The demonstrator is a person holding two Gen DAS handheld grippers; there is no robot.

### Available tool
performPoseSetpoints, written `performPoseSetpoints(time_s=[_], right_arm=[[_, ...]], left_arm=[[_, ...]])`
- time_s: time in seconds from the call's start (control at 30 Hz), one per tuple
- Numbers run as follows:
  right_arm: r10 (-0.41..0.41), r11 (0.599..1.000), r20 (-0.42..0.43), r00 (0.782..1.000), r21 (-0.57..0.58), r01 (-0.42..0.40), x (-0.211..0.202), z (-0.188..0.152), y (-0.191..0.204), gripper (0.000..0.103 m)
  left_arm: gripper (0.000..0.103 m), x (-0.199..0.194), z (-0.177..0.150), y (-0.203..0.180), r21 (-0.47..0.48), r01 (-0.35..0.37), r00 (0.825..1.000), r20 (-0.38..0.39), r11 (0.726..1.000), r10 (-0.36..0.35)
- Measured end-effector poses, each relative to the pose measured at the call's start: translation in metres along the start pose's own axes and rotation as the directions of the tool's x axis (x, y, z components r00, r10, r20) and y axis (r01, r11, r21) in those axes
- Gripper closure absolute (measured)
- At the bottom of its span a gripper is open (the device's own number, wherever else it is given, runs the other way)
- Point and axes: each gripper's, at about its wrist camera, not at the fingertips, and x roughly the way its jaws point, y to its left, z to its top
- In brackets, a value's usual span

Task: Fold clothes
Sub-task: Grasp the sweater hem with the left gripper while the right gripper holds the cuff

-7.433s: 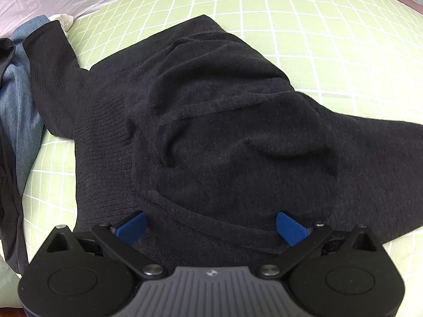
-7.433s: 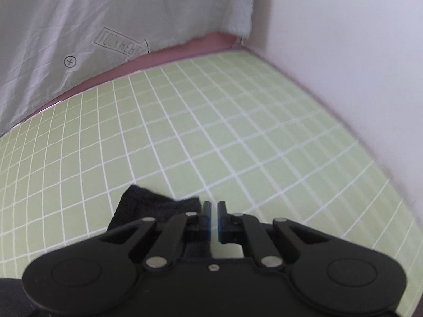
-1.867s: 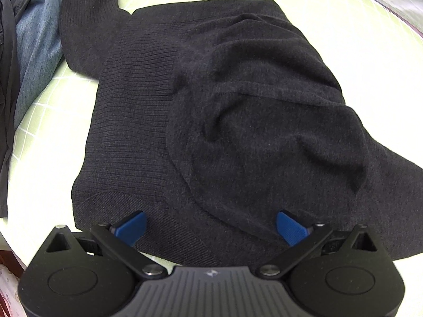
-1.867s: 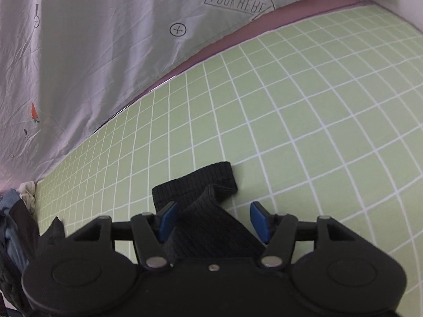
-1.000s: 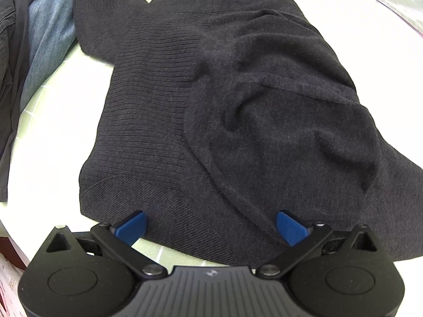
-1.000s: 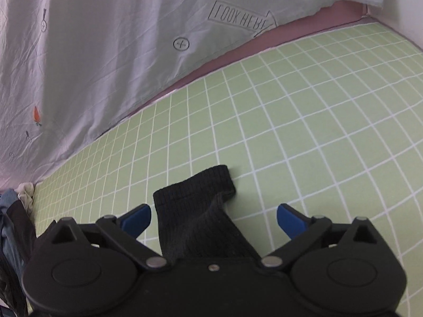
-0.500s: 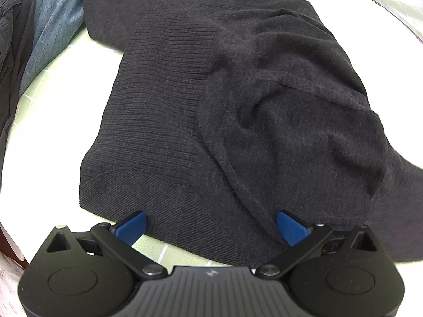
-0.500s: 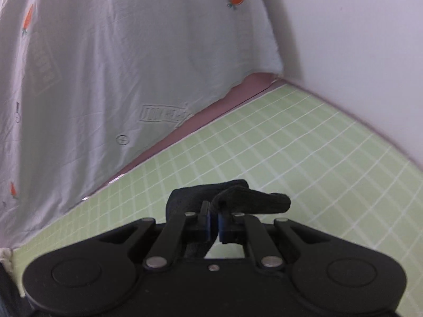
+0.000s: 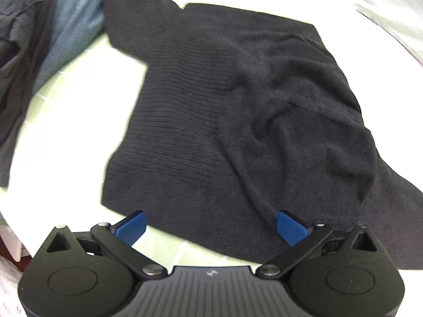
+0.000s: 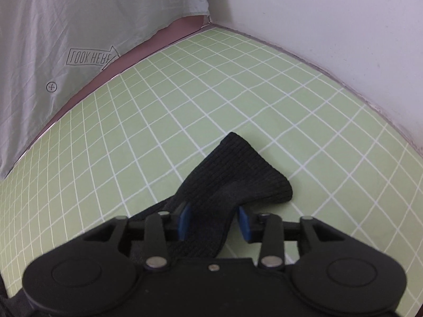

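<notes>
Heap of other clothes (image 9: 39, 52), blue and dark, at far left of green grid mat (image 9: 68, 121). Dark sweater (image 9: 238, 111) spread rumpled across mat centre, one sleeve reaching toward heap. Left gripper (image 9: 211, 227) spread wide, empty, hovering at sweater's near hem. Right gripper (image 10: 213, 222) partly closed around ribbed sleeve cuff (image 10: 238, 174), cuff lying on mat (image 10: 185, 100) near white wall (image 10: 330, 26).
</notes>
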Motion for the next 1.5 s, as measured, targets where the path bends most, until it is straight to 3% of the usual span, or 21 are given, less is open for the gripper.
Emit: performPoseSetpoints(time_s=[0.13, 0.27, 0.3, 0.43, 0.63, 0.8, 1.13, 1.17, 1.2, 1.23, 1.27, 1.4, 1.5], right_arm=[[0.026, 0.996, -0.015, 1.000, 0.088, -0.024, 0.007, -0.007, -0.004, 0.047], [0.065, 0.985, -0.003, 0.998, 0.159, -0.064, 0.011, -0.015, -0.008, 0.039], [0.075, 0.982, 0.002, 0.997, 0.176, -0.074, 0.012, -0.017, -0.009, 0.037], [0.132, 0.950, 0.045, 0.990, 0.279, -0.139, 0.014, -0.024, -0.017, 0.023], [0.201, 0.860, 0.122, 0.972, 0.453, -0.235, 0.017, -0.027, -0.035, 0.021], [0.209, 0.860, 0.122, 0.970, 0.450, -0.242, 0.019, -0.027, -0.029, 0.021], [0.172, 0.863, 0.104, 0.980, 0.463, -0.201, 0.022, -0.024, -0.016, 0.020], [0.160, 0.867, 0.096, 0.982, 0.461, -0.187, 0.022, -0.024, -0.015, 0.025], [0.144, 0.872, 0.084, 0.986, 0.460, -0.167, 0.022, -0.023, -0.014, 0.041], [0.128, 0.877, 0.072, 0.989, 0.458, -0.147, 0.022, -0.022, -0.013, 0.049], [0.111, 0.880, 0.059, 0.992, 0.458, -0.126, 0.023, -0.022, -0.013, 0.063], [0.089, 0.902, 0.031, 0.996, 0.421, -0.094, 0.023, -0.020, -0.011, 0.084], [0.080, 0.935, 0.022, 0.997, 0.345, -0.082, 0.019, -0.018, -0.005, 0.092]], left_arm=[[0.000, -0.012, -0.018, 0.015, -0.069, -0.004, 1.000, 0.028, 0.998, 0.005], [0.000, -0.004, -0.016, 0.057, -0.144, 0.002, 0.999, 0.044, 0.990, 0.004], [0.000, 0.006, 0.006, 0.080, -0.167, 0.020, 0.998, 0.055, 0.986, -0.010], [0.000, 0.004, -0.002, 0.096, -0.252, 0.098, 0.989, 0.131, 0.963, -0.066], [0.001, 0.010, -0.015, 0.106, -0.327, 0.190, 0.951, 0.294, 0.926, -0.091], [0.001, 0.020, -0.029, 0.104, -0.334, 0.205, 0.937, 0.337, 0.920, -0.087], [0.005, 0.031, -0.020, 0.093, -0.315, 0.179, 0.912, 0.408, 0.932, -0.037], [0.009, 0.030, -0.020, 0.092, -0.314, 0.170, 0.911, 0.411, 0.934, -0.027], [0.015, 0.029, -0.021, 0.090, -0.311, 0.162, 0.910, 0.415, 0.937, -0.019], [0.019, 0.028, -0.021, 0.090, -0.310, 0.158, 0.908, 0.419, 0.938, -0.014], [0.030, 0.027, -0.021, 0.090, -0.309, 0.157, 0.906, 0.424, 0.938, -0.012], [0.077, 0.024, -0.023, 0.097, -0.325, 0.195, 0.899, 0.436, 0.926, -0.037], [0.088, 0.022, -0.025, 0.104, -0.338, 0.240, 0.893, 0.445, 0.910, -0.071]])
